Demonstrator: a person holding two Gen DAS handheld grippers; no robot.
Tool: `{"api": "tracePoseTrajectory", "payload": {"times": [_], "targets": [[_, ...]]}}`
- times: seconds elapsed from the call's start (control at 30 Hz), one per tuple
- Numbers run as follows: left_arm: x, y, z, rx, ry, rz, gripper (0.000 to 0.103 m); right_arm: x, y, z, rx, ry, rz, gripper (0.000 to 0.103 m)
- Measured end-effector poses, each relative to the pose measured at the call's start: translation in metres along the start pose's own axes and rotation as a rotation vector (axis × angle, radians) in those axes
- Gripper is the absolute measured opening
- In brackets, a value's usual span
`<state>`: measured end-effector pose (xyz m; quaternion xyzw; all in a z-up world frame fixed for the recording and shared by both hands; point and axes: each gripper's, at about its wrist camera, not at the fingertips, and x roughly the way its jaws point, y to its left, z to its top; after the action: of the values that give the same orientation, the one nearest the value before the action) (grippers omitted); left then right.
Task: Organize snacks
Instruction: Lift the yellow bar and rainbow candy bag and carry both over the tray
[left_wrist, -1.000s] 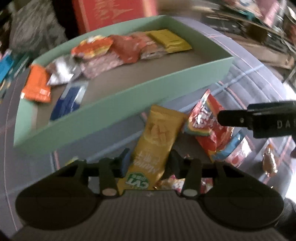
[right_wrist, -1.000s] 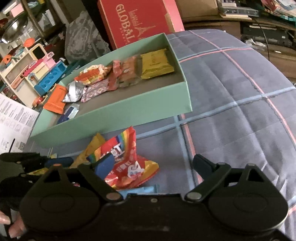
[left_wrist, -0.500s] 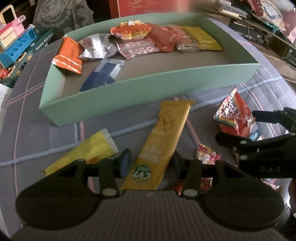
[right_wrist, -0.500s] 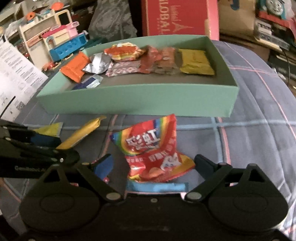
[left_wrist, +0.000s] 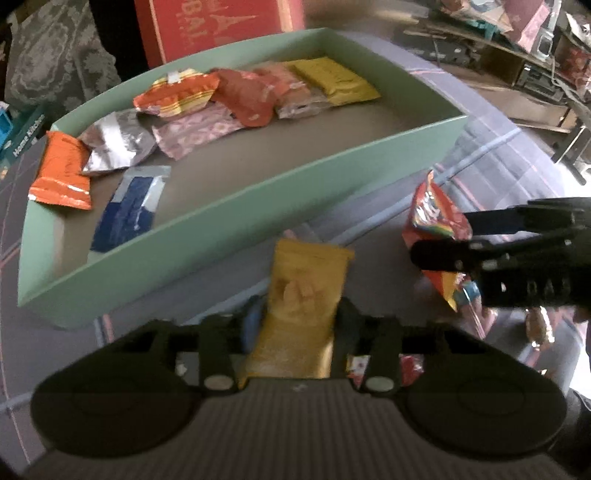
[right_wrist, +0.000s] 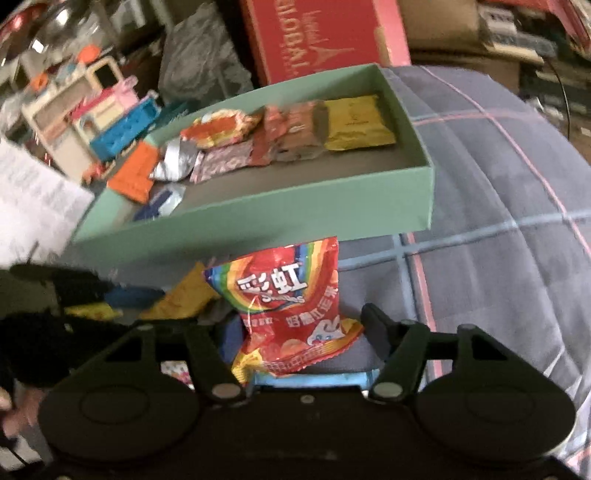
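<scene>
Left wrist view: my left gripper (left_wrist: 297, 325) is closing on a long yellow bar (left_wrist: 303, 306), whose far end points at the near wall of the green box (left_wrist: 221, 236); the fingers flank the bar closely and it looks lifted, so I read this as a pinch. In the box, along the far side, lie a yellow pack (left_wrist: 334, 79), a red pack (left_wrist: 247, 96), an orange-striped pack (left_wrist: 177, 94), a pink pack (left_wrist: 195, 134) and a silver pack (left_wrist: 116, 144); an orange pack (left_wrist: 61, 171) sits at the left end and a blue sachet (left_wrist: 129, 210) near the front wall. The rest of the floor of the box is bare. The box rests on a grey plaid cover (left_wrist: 498, 147). In the right wrist view my right gripper (right_wrist: 303, 332) is closing around a rainbow candy bag (right_wrist: 291, 302), which stands up between the fingers just in front of the box; the left finger touches the bag, but the right one looks apart from it, so I cannot call it a firm grip. A red carton (right_wrist: 325, 37) stands behind the box and a toy kitchen (right_wrist: 92, 110) lies to its left
</scene>
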<state>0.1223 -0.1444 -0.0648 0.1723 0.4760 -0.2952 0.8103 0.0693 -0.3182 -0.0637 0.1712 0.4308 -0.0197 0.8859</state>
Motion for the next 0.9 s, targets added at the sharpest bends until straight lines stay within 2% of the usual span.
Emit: {"api": "tracePoseTrajectory", "payload": {"times": [0.1,0.17,0.3,0.4,0.57,0.7,0.83,0.9], "targets": [[-0.004,-0.003,-0.004,-0.018,-0.008,0.0,0.03,-0.002,0.001,0.003,0.023,0.0,-0.009,0.062],[-0.01,-0.002,-0.007,-0.051,-0.025,-0.002,0.025,-0.005,0.003,0.004,0.023,-0.011,-0.01,0.056],[-0.024,0.003,-0.01,-0.088,-0.05,-0.017,0.016,-0.012,0.004,0.007,0.022,-0.018,-0.021,0.054],[-0.029,0.004,-0.014,-0.088,-0.051,-0.01,0.016,-0.01,0.006,0.004,0.016,-0.002,-0.028,0.053],[-0.033,0.012,-0.022,-0.125,-0.038,-0.015,0.017,-0.014,0.005,0.0,0.012,0.007,-0.029,0.053],[-0.029,0.018,-0.026,-0.138,-0.004,0.023,0.027,-0.013,0.001,0.001,0.006,0.013,-0.032,0.054],[-0.027,0.014,-0.029,-0.095,0.007,0.025,0.03,-0.008,-0.002,-0.001,-0.004,0.027,-0.036,0.065],[-0.026,0.011,-0.029,-0.072,0.011,0.022,0.036,-0.007,-0.002,-0.003,-0.01,0.025,-0.035,0.067]]}}
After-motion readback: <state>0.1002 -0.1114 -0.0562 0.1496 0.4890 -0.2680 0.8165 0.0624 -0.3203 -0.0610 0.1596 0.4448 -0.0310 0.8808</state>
